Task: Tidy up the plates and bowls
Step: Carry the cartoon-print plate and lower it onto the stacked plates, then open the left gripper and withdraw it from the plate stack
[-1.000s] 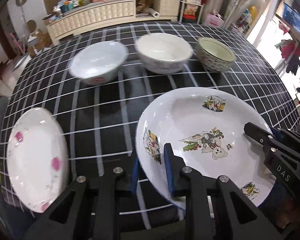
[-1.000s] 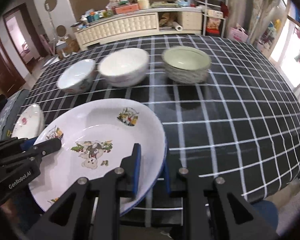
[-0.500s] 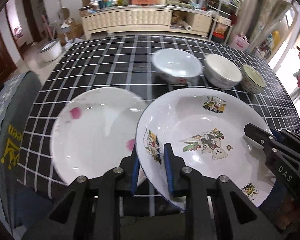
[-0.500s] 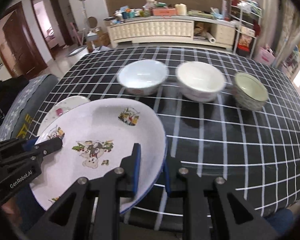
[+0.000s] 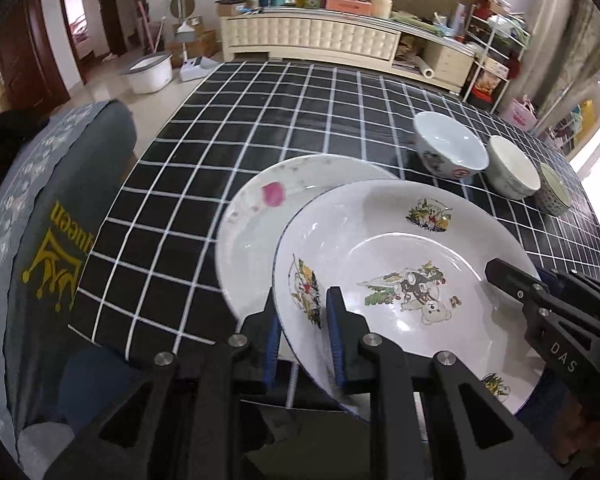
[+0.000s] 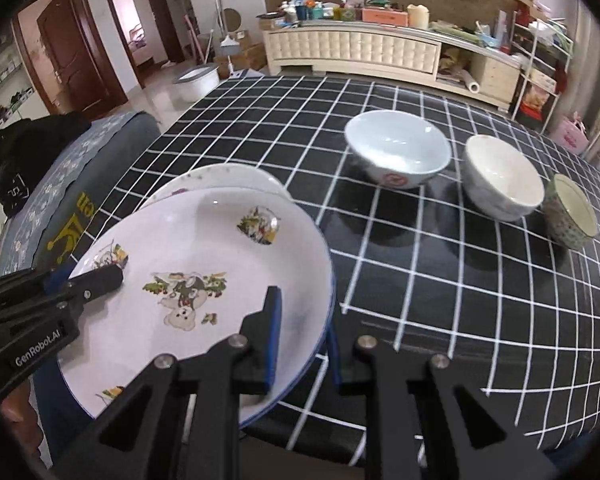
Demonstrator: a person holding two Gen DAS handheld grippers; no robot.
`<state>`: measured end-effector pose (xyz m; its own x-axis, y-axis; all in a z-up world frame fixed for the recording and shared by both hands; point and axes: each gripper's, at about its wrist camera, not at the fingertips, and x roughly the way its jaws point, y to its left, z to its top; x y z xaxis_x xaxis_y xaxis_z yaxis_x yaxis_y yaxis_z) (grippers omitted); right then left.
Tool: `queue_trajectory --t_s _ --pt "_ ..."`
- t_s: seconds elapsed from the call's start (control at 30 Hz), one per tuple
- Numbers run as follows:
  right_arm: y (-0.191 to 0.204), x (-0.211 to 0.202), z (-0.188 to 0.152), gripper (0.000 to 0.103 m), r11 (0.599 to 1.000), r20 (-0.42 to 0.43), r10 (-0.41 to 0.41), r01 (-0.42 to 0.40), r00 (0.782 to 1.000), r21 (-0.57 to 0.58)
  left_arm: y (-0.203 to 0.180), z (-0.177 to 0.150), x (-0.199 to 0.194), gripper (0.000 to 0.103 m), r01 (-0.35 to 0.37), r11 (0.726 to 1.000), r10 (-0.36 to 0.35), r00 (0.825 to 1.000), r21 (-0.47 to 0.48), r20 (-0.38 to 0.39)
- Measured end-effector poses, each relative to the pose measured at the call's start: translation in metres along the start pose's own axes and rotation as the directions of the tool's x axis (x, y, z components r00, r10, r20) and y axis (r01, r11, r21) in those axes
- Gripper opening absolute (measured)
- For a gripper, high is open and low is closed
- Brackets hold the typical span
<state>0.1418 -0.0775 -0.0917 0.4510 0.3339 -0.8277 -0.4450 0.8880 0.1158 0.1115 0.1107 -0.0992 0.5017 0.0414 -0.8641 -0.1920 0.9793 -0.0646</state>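
A large white cartoon plate [image 5: 400,256] [image 6: 204,252] with a blue rim is held in the air by both grippers. My left gripper [image 5: 302,312] is shut on its left rim. My right gripper [image 6: 300,320] is shut on its right rim. The plate partly overlaps a white plate with pink flowers [image 5: 260,216] [image 6: 216,174] that lies on the checked table near its left edge. Three bowls stand in a row further right: a pale blue one [image 6: 396,148], a white one [image 6: 504,178] and a patterned green one [image 6: 570,210].
The black-and-white checked tablecloth [image 6: 440,280] covers the table. A grey chair cover with a gold crown print [image 5: 52,248] is just left of the table edge. A cream sideboard [image 6: 352,48] stands against the far wall.
Both grippers have carried the cartoon plate to the left, so it now overlaps the pink-flower plate. The bowls have shifted to the right in both views.
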Motion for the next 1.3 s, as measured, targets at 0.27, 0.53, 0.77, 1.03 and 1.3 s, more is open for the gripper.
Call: queue_trajectory --t_s 0.27,0.53,0.77,1.03,1.3 --pt "0.012 0.012 0.000 0.024 1.000 -0.027 -0.004 0.004 1.000 -0.013 0.017 -0.006 0.009 0.019 -0.006 1.000 0.005 1.000 -0.026 -0.016" --pt "0.017 0.023 0.000 0.024 1.000 -0.056 -0.006 0.005 0.998 -0.018 0.029 -0.007 0.020 0.019 0.004 0.999 -0.006 0.999 -0.053 -0.037" --pt "0.020 0.031 -0.001 0.024 1.000 -0.080 -0.004 0.003 0.997 -0.016 0.035 -0.007 0.026 0.019 0.003 0.998 -0.006 0.999 -0.061 -0.047" --pt "0.021 0.036 0.003 0.024 0.999 -0.083 -0.015 0.012 0.996 -0.034 0.038 -0.007 0.032 0.019 -0.001 0.997 -0.003 0.998 -0.072 -0.062" --pt "0.022 0.041 0.009 0.024 0.998 -0.104 -0.044 0.038 0.994 -0.058 0.038 -0.001 0.035 0.020 -0.006 0.997 0.001 0.998 -0.081 -0.068"
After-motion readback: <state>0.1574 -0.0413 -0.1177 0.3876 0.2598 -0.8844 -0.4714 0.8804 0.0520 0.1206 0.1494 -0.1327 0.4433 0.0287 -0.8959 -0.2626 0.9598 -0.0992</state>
